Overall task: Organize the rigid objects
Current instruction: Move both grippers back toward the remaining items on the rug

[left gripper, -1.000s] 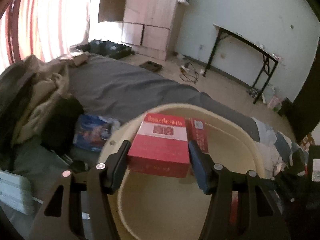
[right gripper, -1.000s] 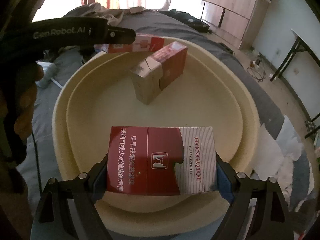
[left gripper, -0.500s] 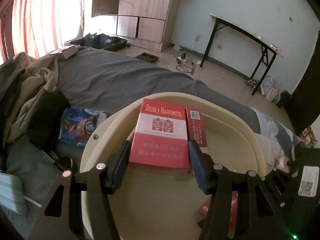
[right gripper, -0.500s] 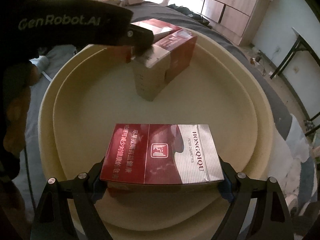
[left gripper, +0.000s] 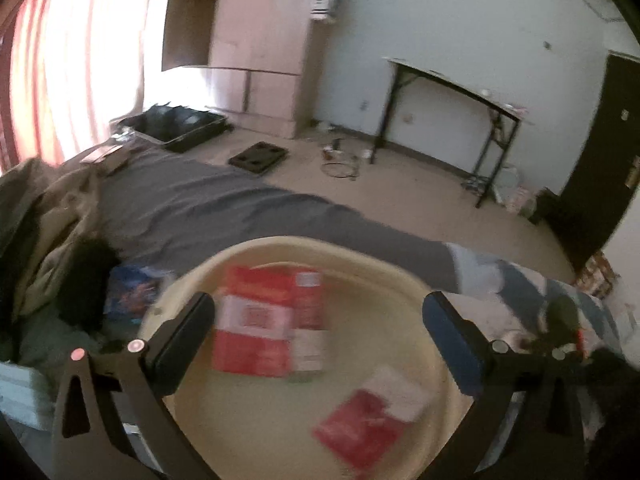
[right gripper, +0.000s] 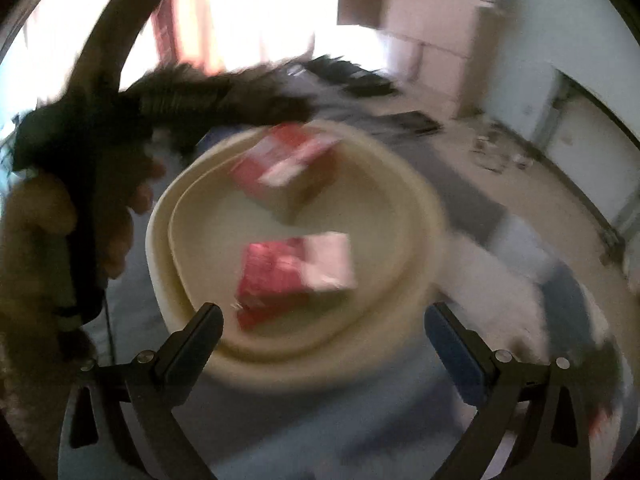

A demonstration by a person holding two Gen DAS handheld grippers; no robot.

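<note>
A cream basin [left gripper: 320,245] sits on the bed. Inside it, a red and white Double Happiness box [left gripper: 256,322] lies on top of another red box [left gripper: 310,320] at the far left. A third red and white box [left gripper: 370,426] lies flat on the basin floor nearer me. My left gripper [left gripper: 318,326] hangs above the basin, its jaws opening wide, pads clear of the boxes. In the blurred right wrist view my right gripper [right gripper: 324,326] is also opening, nothing between its pads, with the flat box [right gripper: 296,276] and the stacked boxes [right gripper: 286,160] beyond it.
The basin rests on a grey sheet [left gripper: 224,208]. Crumpled clothes [left gripper: 52,216] and a blue packet [left gripper: 130,292] lie to its left. A black folding table [left gripper: 452,108], a wardrobe [left gripper: 260,48] and floor clutter stand beyond. A person's hand [right gripper: 36,220] holds the left tool.
Both grippers opened and let go of their boxes, then drew back and up. The Double Happiness box now rests on the other box; the red and white box lies on the basin floor.
</note>
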